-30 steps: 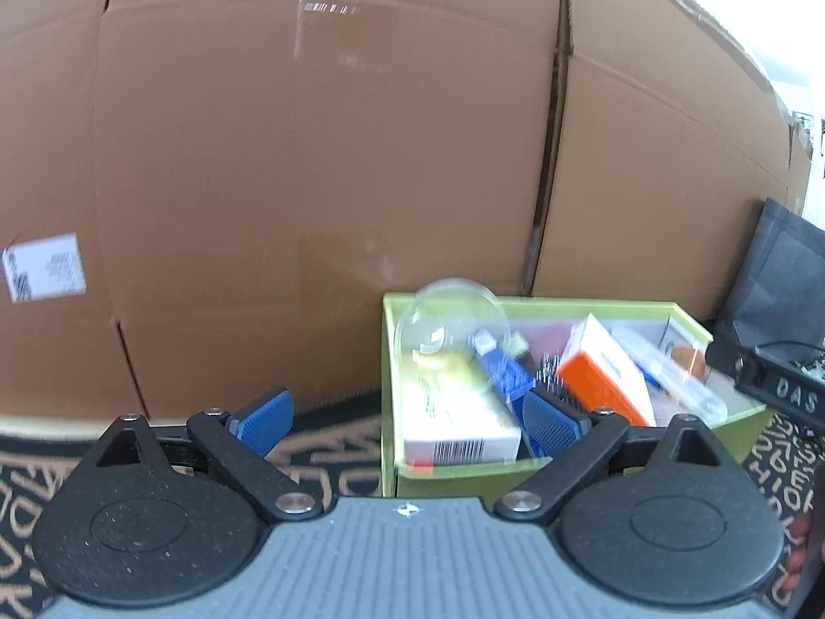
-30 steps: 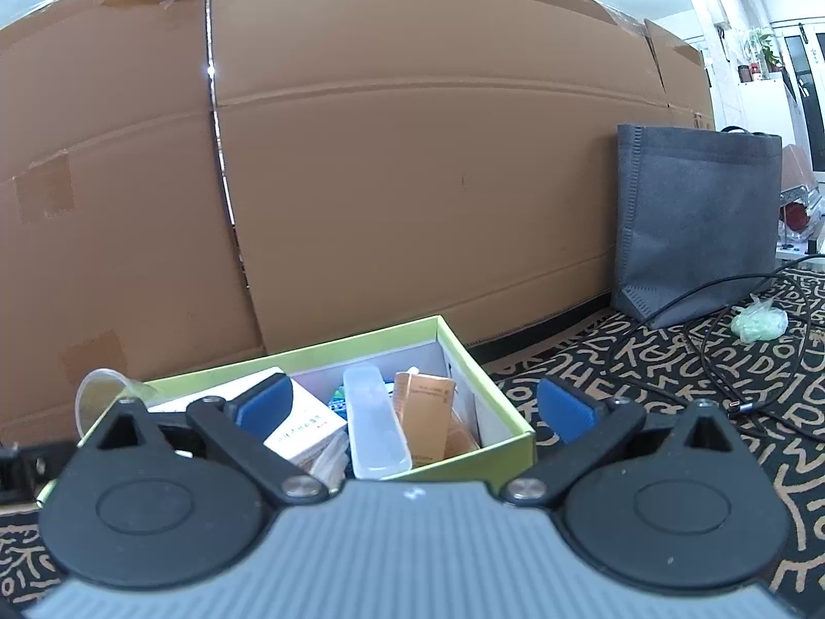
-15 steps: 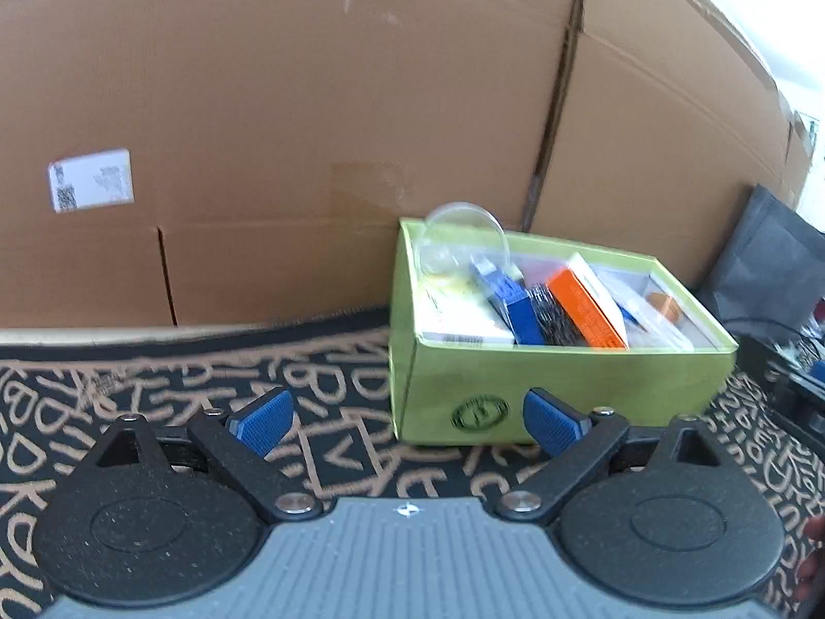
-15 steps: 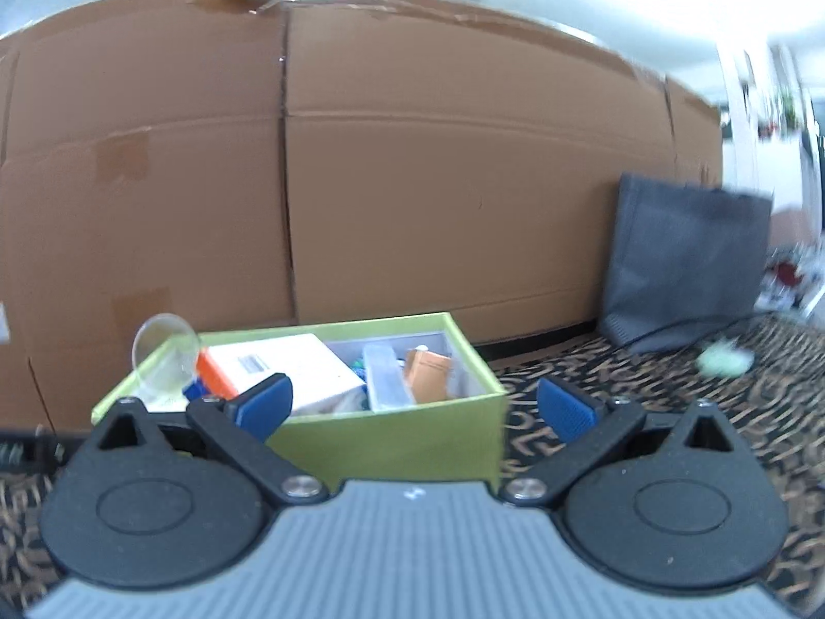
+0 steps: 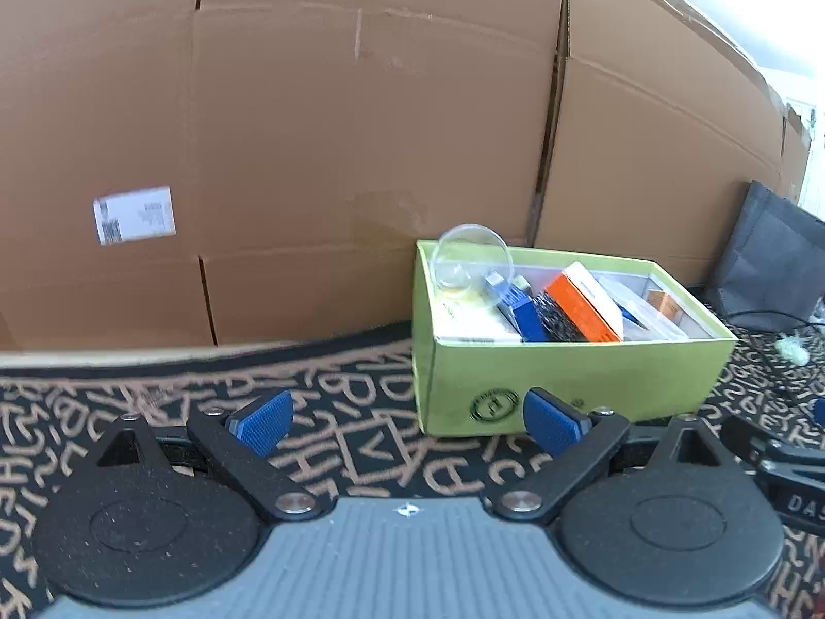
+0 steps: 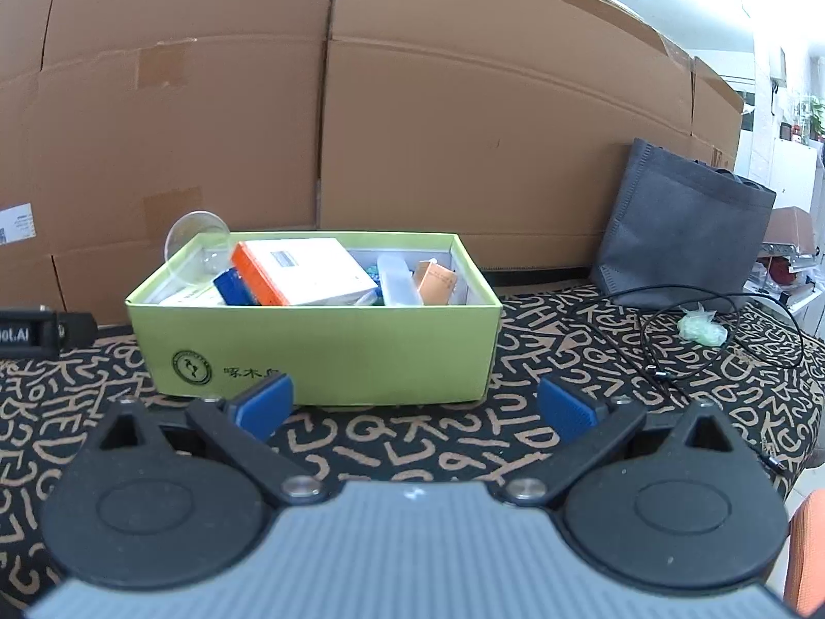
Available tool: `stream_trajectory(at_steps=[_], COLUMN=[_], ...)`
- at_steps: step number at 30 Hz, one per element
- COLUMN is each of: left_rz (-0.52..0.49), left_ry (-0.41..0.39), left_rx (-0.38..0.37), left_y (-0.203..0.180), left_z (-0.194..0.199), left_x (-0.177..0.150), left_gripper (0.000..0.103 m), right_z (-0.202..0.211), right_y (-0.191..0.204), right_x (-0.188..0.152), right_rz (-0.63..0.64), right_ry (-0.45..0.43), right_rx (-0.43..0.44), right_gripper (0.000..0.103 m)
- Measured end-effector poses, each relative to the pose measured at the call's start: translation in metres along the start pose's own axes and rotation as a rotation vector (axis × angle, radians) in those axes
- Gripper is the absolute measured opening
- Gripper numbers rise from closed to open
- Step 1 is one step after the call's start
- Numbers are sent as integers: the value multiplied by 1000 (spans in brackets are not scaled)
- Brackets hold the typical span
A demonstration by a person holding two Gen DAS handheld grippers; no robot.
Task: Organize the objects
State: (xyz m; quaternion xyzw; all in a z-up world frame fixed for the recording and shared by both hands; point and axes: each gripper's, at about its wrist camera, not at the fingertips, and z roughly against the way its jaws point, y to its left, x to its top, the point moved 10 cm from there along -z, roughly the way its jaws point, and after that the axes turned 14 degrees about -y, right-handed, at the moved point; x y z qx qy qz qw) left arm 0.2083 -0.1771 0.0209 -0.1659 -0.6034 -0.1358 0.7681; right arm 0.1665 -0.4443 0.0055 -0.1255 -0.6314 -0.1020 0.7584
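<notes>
The green box (image 6: 330, 345) stands on the patterned black-and-tan cloth (image 6: 412, 438) directly in front of a wall of large cardboard cartons (image 6: 464, 129), its long side facing the right wrist view. It is filled with packed items: a clear plastic cup (image 6: 198, 242) tilted at the left end and projecting above the rim, an orange-and-white carton (image 6: 304, 271) lying across the top, a blue pack (image 6: 234, 289) partly covered beneath it, a translucent case (image 6: 397, 281) and a small brown carton (image 6: 435, 281) toward the right end. The lower layers are concealed by the box wall. Printed characters on the box front are partly blocked by a blue finger pad (image 6: 263, 405). The left gripper (image 5: 407, 415) is spread wide and holds nothing, positioned before the short end of the box. The right gripper (image 6: 412, 405) is likewise spread wide and empty, before the long side. A grey fabric bag (image 6: 680, 237) stands well to the right, with a black cable (image 6: 696, 330) and a pale green wad (image 6: 701, 330) near it; the wad's identity cannot be determined.
</notes>
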Motion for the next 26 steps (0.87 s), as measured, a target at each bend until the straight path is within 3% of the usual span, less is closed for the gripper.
stream_trajectory(at_steps=[15,26], left_rz=[16,24], left_ry=[12,25], left_rx=[-12,-21], left_y=[-5,-5], left_z=[5,4], left_x=[2,0], left_gripper=[99,99], right_z=[14,10], right_y=[1,6], right_x=[15,8], right_rz=[30,27], right_ry=[-48,-28], right_rx=[-35,-23], right_gripper=[103,103])
